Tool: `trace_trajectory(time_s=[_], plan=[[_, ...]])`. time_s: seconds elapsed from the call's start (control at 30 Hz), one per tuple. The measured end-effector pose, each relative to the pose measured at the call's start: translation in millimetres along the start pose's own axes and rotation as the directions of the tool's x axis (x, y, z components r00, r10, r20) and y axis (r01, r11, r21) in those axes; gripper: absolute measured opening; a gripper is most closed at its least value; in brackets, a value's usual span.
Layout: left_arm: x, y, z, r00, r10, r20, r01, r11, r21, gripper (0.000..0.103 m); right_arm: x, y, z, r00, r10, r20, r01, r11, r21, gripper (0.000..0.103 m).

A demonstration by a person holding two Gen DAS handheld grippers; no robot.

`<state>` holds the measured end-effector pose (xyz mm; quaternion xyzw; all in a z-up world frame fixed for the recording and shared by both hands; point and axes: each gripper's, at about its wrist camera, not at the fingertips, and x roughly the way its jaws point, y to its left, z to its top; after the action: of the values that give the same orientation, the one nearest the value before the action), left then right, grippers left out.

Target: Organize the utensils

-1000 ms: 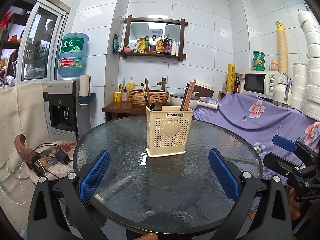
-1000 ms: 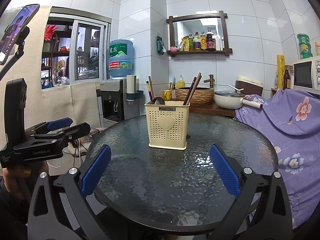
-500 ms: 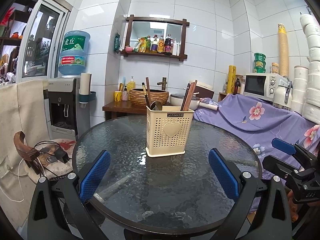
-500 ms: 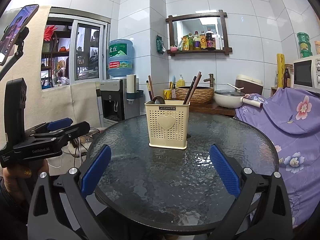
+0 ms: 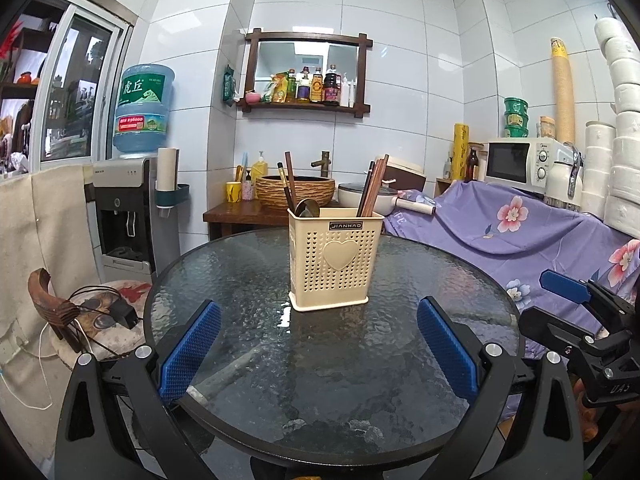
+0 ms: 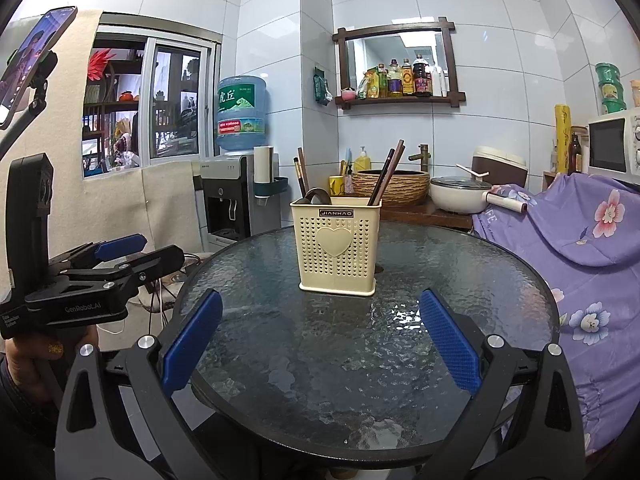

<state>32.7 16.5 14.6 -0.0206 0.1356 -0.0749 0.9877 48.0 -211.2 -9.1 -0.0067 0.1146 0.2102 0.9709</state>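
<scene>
A round, textured glass tabletop (image 5: 256,344) fills the view. At its left, the left gripper (image 5: 318,346) hovers over the near edge, its blue-padded fingers (image 5: 188,356) spread wide apart and holding nothing. Straight ahead of it, well beyond the fingertips, a cream perforated utensil holder (image 5: 334,258) with a heart on its front stands upright near the tabletop's middle. Dark chopsticks (image 5: 372,190) lean in its right side; more chopsticks (image 5: 289,184) and a spoon (image 5: 307,208) sit in its left side. Further right, the right gripper (image 6: 320,346) also hovers wide open and empty, with the holder ahead, slightly right of centre.
</scene>
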Motion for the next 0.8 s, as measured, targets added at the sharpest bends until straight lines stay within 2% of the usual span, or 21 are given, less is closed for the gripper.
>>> trace_trajectory(time_s=[0.8], plan=[[3.0,-5.8,-3.4,1.000,0.022,-0.013,-0.022,1.000,0.010,0.097,3.3,-2.0,-2.8,1.000,0.003,-0.015,-0.003,1.000,0.005,0.097]])
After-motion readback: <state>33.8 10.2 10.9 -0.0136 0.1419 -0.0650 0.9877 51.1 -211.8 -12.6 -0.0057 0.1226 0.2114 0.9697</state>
